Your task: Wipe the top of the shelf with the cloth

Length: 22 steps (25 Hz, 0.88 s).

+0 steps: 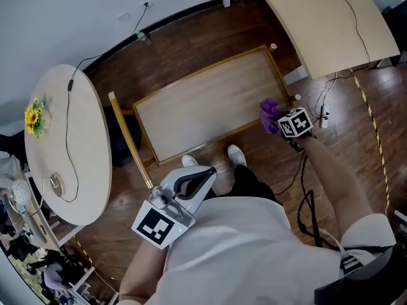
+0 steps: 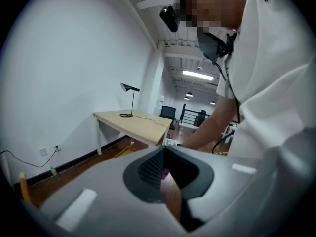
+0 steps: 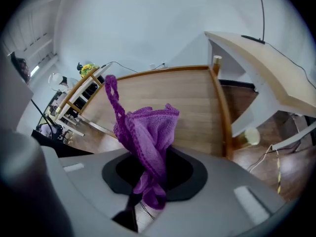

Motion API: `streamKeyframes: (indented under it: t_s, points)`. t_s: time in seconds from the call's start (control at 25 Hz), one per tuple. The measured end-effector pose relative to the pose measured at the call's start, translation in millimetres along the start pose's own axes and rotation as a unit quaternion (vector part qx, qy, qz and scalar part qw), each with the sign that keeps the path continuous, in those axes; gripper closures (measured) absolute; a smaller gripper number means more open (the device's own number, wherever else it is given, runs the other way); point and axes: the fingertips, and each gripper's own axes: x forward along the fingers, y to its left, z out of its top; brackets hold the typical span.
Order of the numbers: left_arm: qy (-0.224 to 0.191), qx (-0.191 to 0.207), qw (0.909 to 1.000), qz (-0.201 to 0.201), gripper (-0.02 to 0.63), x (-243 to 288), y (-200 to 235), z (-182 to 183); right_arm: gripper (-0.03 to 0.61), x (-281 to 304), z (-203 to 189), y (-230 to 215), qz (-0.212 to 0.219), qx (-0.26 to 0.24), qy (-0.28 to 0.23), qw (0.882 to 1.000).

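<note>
**Fig. 1. Cloth in gripper at the shelf's right end; wiping not yet evident**

Head view w/ both gripper views. The right gripper was pressed onto the purple cloth, which was bunched and stood up between its jaws (cf. right gripper view: cloth, gripper). The cloth sat at the right-hand end of the shelf top, approx. over the raised wooden rim. No view showed whether it touched the board. In the right gripper view the shelf top lay beyond the cloth, bare and w/o visible wipe marks.

The left gripper was held back near the person's body, well apart from the shelf. Its jaws were together w/ nothing pinched (left gripper view).

Progress, as judged: pick-up of the cloth was done and it was brought to the shelf. The wipe itself looked unstarted or barely begun, so essentially the whole top remained to be covered, rim to rim.
</note>
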Motion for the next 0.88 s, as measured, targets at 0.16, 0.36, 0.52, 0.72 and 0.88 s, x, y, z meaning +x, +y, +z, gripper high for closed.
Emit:
streamKeyframes:
  t_s: [0.16, 0.36, 0.52, 0.72, 0.88]
  points:
    - [0.000, -0.001, 1.0000, 0.008, 0.595, 14, -9, 4, 0.477, -22, -25, -66, -0.058, 0.010, 0.022, 0.998]
    - [0.003, -0.006, 0.9995, 0.030, 0.595, 25, -19, 7, 0.479, -41, -48, -114, -0.093, 0.024, 0.028, 0.995]
    - [0.009, -0.009, 0.9988, 0.048, 0.595, 28, -26, 7, 0.479, -44, -54, -117, -0.091, 0.022, 0.022, 0.995]
    - [0.008, 0.001, 0.9984, 0.055, 0.595, 19, -37, 5, 0.479, -49, -49, -89, -0.067, 0.047, -0.018, 0.996]
    - [-0.001, 0.013, 0.9981, 0.060, 0.595, -1, -55, 5, 0.477, -86, -34, -33, -0.041, 0.063, -0.095, 0.993]
